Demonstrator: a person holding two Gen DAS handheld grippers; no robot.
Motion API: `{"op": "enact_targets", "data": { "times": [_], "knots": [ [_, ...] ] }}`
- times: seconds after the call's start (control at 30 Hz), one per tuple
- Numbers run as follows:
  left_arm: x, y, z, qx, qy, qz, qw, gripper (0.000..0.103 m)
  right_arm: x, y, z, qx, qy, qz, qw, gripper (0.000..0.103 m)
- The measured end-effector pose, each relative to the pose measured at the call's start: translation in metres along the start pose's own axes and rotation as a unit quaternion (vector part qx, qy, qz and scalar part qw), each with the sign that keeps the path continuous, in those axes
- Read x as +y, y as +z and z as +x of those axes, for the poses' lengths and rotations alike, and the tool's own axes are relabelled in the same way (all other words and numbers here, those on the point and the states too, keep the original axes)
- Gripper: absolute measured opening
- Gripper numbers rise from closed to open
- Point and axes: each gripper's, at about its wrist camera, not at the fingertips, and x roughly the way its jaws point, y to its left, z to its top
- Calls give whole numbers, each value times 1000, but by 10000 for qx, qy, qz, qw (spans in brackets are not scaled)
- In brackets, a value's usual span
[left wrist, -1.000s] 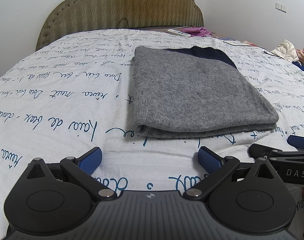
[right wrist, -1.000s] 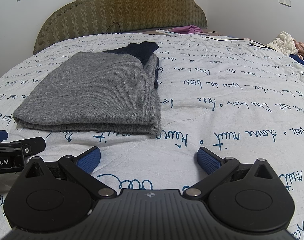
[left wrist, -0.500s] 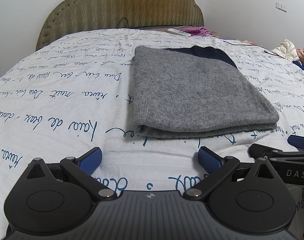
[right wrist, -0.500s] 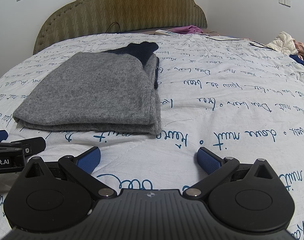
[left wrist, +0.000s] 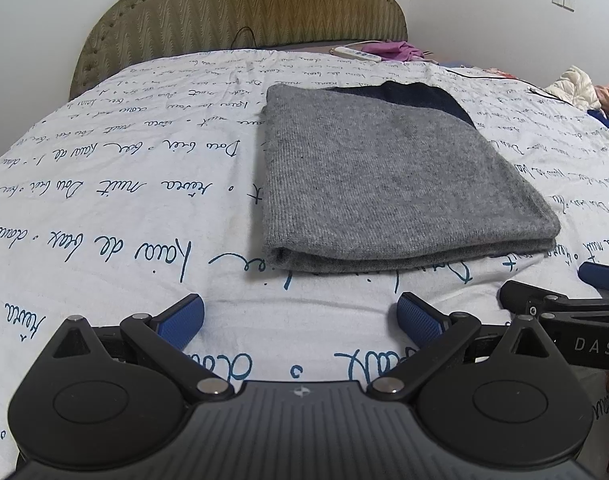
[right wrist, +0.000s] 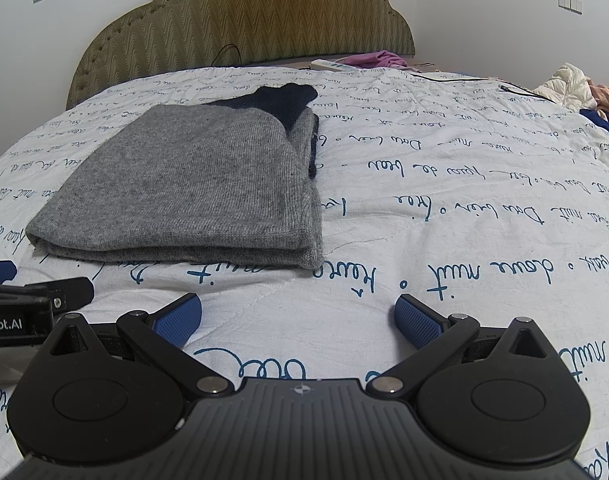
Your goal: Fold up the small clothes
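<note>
2 grippers spread wide, nothing held.
Left gripper (left wrist: 300, 316) and right gripper (right wrist: 298, 314) sit low over the bed (left wrist: 104, 184), apart from the folded grey sweater (left wrist: 384, 176), which lies flat mid-bed, navy part toward the headboard (right wrist: 248, 12).

Nothing you can point to has changed over the last second. Your left claw (left wrist: 300, 316) and right claw (right wrist: 298, 316) sit just as they did — blue pads spread wide, low over the bed (left wrist: 104, 208), holding nothing. The folded grey sweater (left wrist: 388, 184) lies in the same place, same shape — no fold has shifted.
</note>
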Motion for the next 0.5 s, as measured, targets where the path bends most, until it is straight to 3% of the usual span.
{"op": "enact_targets", "data": {
  "times": [0.3,0.5],
  "knots": [
    [3,-2,-3,-71,-67,-28,9999,103,0,0,0,1,-3,-3,10000,102],
    [0,-5,-4,-139,79,63,9999,103,0,0,0,1,-4,-2,10000,102]
  ]
}}
